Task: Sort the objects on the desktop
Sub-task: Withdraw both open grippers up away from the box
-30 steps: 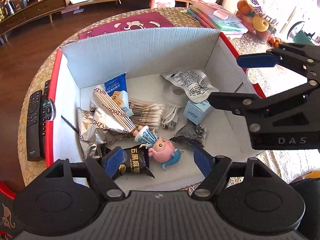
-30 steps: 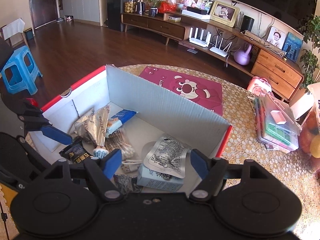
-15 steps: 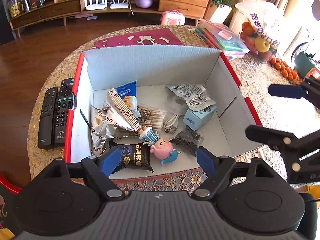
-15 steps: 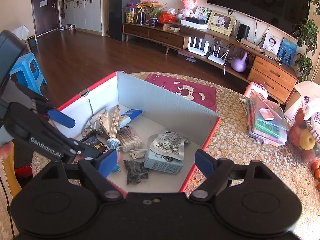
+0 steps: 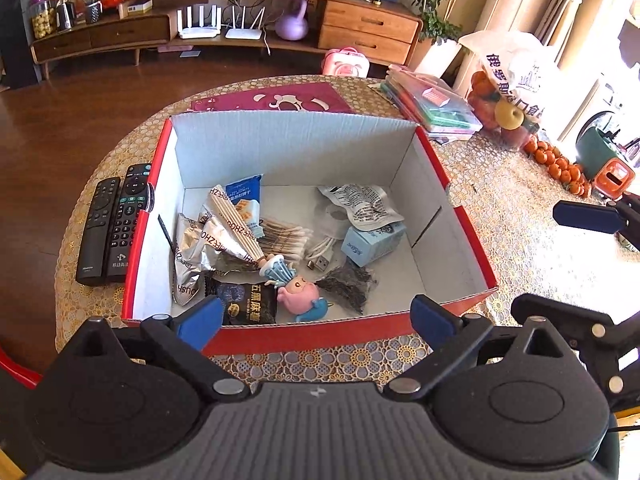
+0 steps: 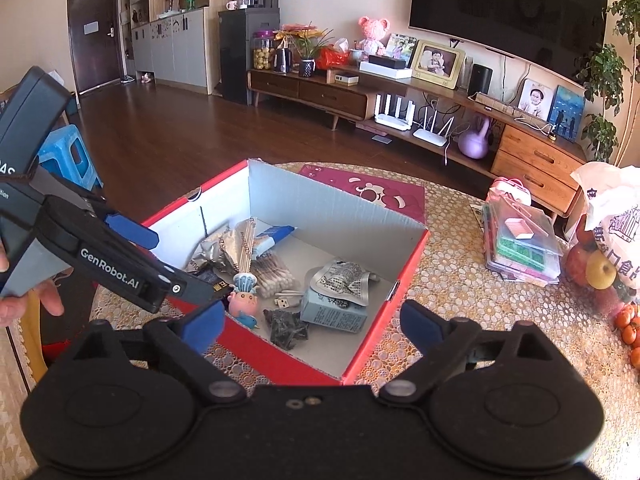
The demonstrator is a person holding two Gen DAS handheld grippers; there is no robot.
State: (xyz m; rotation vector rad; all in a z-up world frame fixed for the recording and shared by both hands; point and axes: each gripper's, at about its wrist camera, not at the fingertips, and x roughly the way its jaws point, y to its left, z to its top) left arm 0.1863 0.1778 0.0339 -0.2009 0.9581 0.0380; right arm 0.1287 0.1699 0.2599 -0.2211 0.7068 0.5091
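Note:
A cardboard box (image 5: 292, 148), red outside and white inside, stands on the round table. Inside lie a black snack packet (image 5: 248, 308), a pink doll (image 5: 298, 298), cotton swabs (image 5: 282, 236), a pale blue carton (image 5: 372, 242), a white USB cable (image 5: 324, 252), a dark tea bag (image 5: 348, 284) and silver and blue packets (image 5: 244, 196). My left gripper (image 5: 316, 320) hangs open and empty above the box's near wall. My right gripper (image 6: 312, 323) is open and empty, over the near right corner of the box (image 6: 408, 264). The left gripper's fingers (image 6: 132, 232) show at the left.
Two black remotes (image 5: 110, 224) lie on the table left of the box. A magenta mat (image 5: 280, 98) lies behind it. Stacked plastic folders (image 5: 436, 108), a bag of fruit (image 5: 512, 80) and loose oranges (image 5: 556, 160) sit at the right. A hand (image 6: 48, 300) holds the left gripper.
Both grippers have drawn back and risen from inside the box to above its near edge. The right gripper has moved off to the right. The box's contents have stayed put.

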